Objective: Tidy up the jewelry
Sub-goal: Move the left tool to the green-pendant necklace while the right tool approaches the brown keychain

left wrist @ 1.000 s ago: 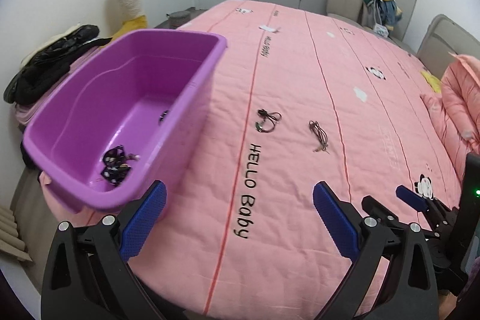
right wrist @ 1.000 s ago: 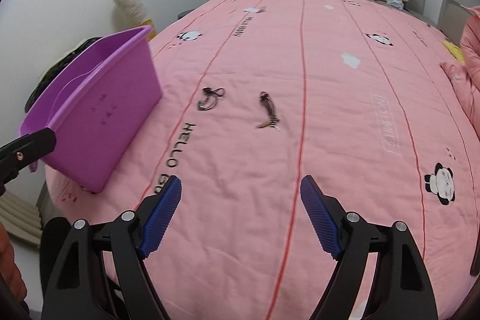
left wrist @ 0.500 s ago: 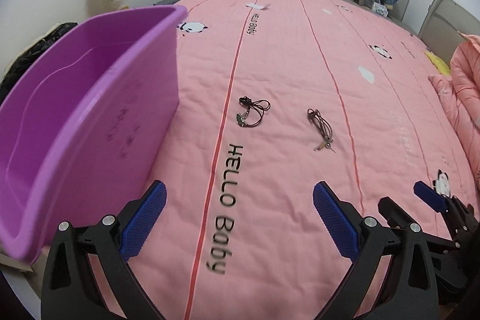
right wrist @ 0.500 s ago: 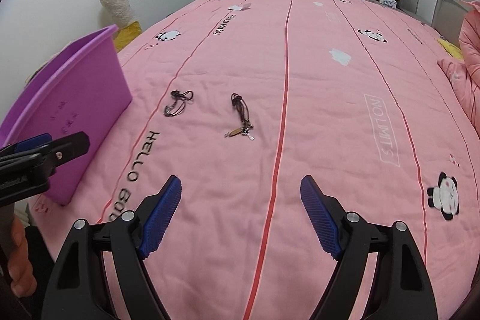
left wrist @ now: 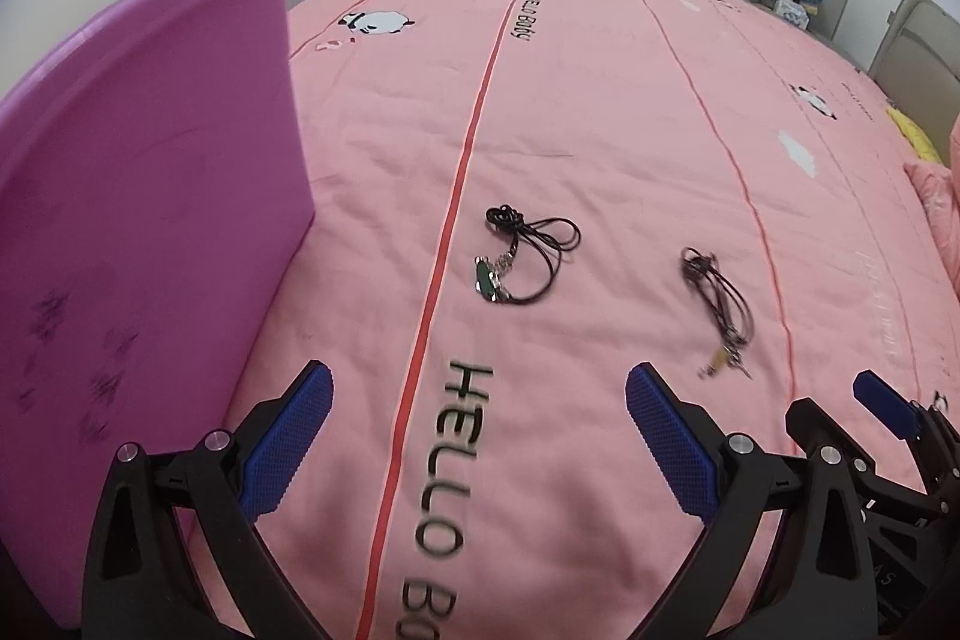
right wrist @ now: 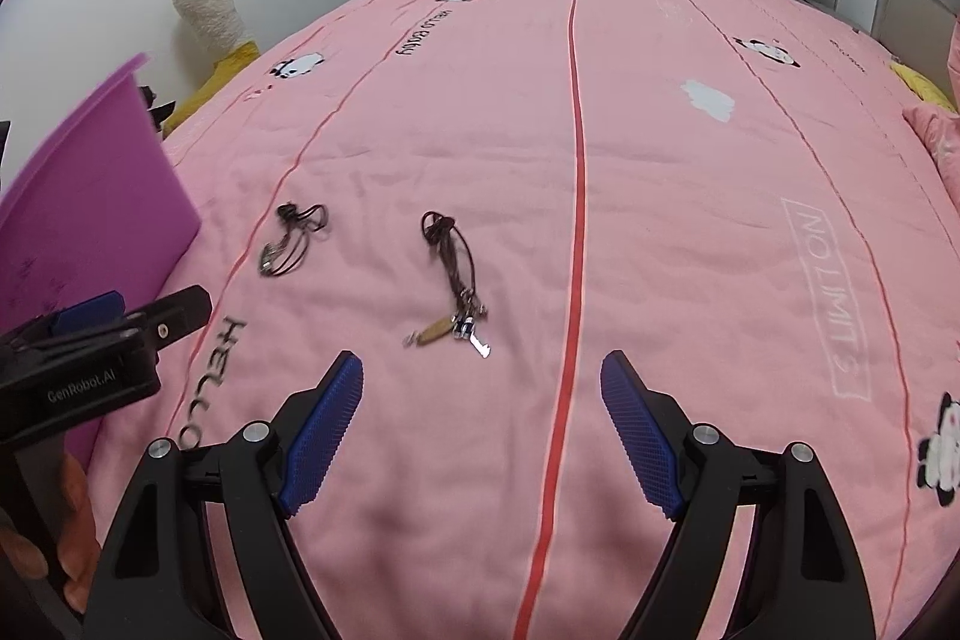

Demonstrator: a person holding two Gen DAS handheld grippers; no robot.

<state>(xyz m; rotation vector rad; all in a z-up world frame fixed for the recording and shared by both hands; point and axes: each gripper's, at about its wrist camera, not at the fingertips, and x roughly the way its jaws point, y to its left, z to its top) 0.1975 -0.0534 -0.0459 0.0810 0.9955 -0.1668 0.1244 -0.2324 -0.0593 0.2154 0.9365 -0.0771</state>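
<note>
Two necklaces lie loose on pink quilt (left wrist: 600, 111): black-cord necklace (left wrist: 522, 256) near purple bin (left wrist: 150, 196), brown-cord necklace (right wrist: 456, 274) right of it. We hold left gripper (left wrist: 480, 436) and right gripper (right wrist: 480, 430) agape, empty. Approach step; next, we lower onto cords, probably brown first.

We see the brown necklace (right wrist: 454, 274) just beyond our wide-open right gripper (right wrist: 482, 427), the black necklace (right wrist: 294, 238) to its left, near the purple bin (right wrist: 90, 214).
</note>
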